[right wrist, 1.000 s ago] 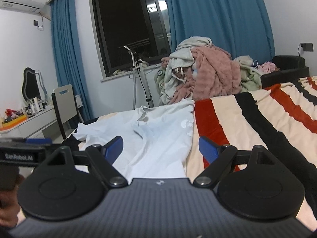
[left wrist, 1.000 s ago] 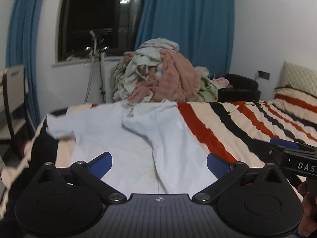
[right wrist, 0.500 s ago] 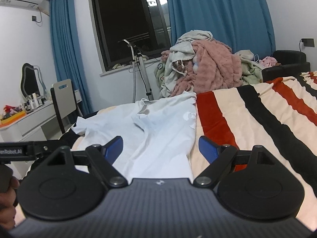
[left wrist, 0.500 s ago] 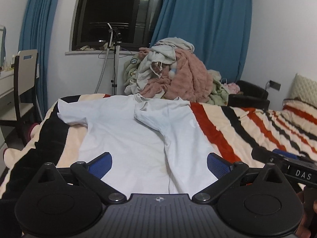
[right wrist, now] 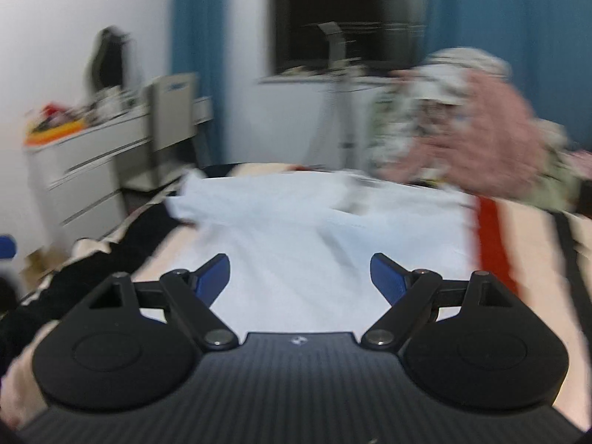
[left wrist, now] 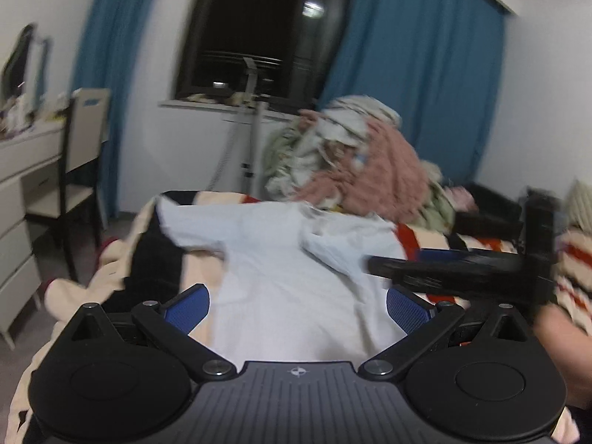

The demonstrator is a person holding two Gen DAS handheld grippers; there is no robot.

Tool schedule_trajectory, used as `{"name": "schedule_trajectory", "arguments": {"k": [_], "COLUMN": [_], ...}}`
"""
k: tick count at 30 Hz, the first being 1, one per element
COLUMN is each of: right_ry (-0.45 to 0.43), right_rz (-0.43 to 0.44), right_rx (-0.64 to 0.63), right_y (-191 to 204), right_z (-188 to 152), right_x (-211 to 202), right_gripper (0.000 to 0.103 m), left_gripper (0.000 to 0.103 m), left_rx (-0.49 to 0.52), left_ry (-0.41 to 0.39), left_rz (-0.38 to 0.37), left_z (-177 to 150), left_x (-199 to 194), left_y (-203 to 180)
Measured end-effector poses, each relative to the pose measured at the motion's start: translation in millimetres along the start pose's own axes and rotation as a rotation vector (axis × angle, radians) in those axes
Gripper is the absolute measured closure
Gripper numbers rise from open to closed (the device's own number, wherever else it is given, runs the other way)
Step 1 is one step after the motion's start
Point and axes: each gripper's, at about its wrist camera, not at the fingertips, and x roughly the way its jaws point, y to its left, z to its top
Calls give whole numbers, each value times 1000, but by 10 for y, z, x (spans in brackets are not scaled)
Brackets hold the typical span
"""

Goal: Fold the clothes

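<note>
A pale white shirt (left wrist: 281,273) lies spread on the striped bed, its right sleeve folded in over the body and its left sleeve stretched toward the bed's left edge. My left gripper (left wrist: 298,309) hovers above the shirt's lower part, open, with nothing between its blue pads. In the left wrist view the right gripper (left wrist: 373,267) reaches in from the right, its tip over the folded sleeve. From its own camera the right gripper (right wrist: 299,277) is open above the shirt (right wrist: 314,229), also empty. Both views are blurred by motion.
A heap of unfolded clothes (left wrist: 355,162) sits at the far end of the bed (left wrist: 577,244). A chair (left wrist: 79,155) and white drawers (left wrist: 22,199) stand to the left. A metal stand (left wrist: 251,125) rises below the dark window, flanked by blue curtains.
Both grippers have swung left across the bed, so the chair and drawers came into view. The right gripper now reaches further across the left wrist view, over the shirt. The shirt lies as before.
</note>
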Motion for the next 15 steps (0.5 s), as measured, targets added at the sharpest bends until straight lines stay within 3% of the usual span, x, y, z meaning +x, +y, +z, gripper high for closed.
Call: {"name": "schedule_trajectory", "arguments": {"k": [6,10,13,15], "right_ry": [30,55,112,89], "right_rz": [189,199,155,137], "right_rx": [-97,-298,-293,-255], "right_y": [700,1241,1382,1356], "right_z": [292,243,200,238], "right_x": [1416,2226,2700,2860], "right_gripper": [20,28,36,37], "left_gripper": [0,0,0,0], "left_rx": [-203,-279,-331,-348], "left_ry": [16,27,28,31], "left_rz": [108,156,168,172], "left_z": [-43,-114,-153,-168], "left_x": [328,538,638,698], "left_y": [616,848,972,1030]}}
